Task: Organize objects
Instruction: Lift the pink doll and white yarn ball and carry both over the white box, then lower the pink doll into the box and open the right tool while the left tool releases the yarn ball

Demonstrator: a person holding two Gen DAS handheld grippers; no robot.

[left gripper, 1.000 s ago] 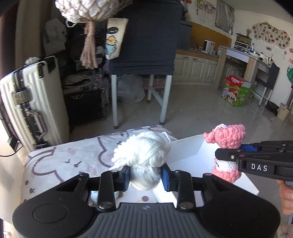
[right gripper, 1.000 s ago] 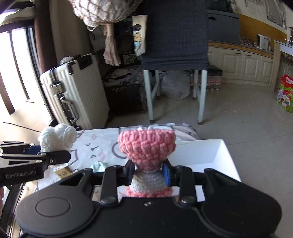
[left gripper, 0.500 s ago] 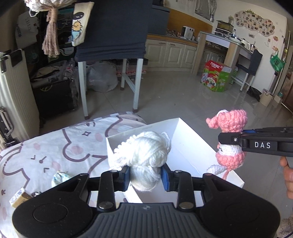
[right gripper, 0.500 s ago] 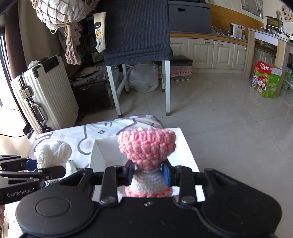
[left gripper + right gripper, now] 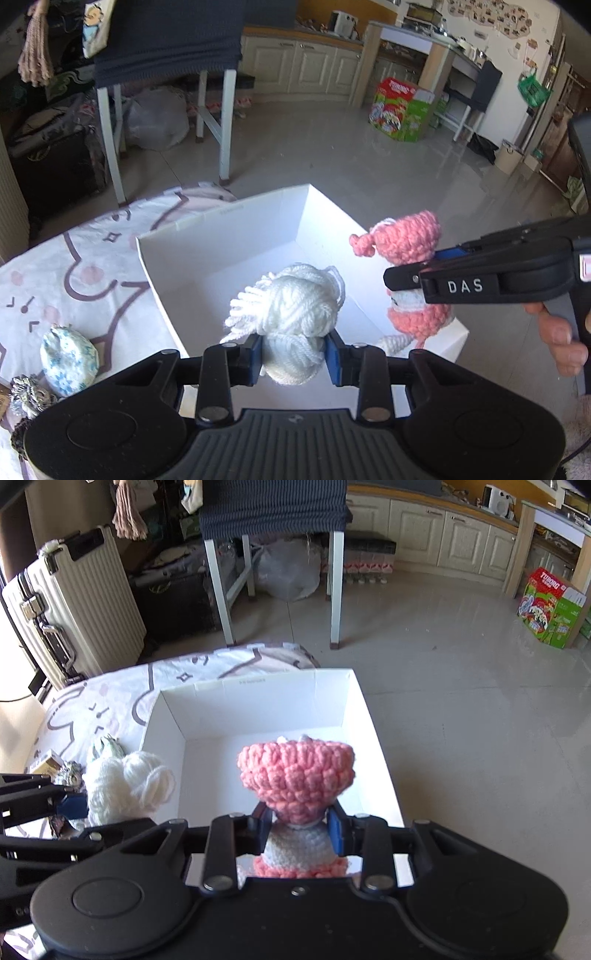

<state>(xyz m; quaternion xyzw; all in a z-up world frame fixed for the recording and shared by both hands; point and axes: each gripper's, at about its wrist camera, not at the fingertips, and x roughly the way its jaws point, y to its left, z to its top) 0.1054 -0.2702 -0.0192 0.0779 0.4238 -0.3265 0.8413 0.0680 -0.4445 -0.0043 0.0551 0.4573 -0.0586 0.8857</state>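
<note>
left gripper: clenched on white yarn ball, over white box for dropping
right gripper: clamps pink crochet doll above box, 12 o'clock

- Both my views are bright with daylight and mostly sharp.
- Sun strikes the white box hard; its right side glares and its left inner wall lies in bluish shadow.
- The tiled floor shines with pale reflections toward the right of the frame.
- The upper left stays dim.
- Fisheye bending curves the edges, and the corners go black.
</note>
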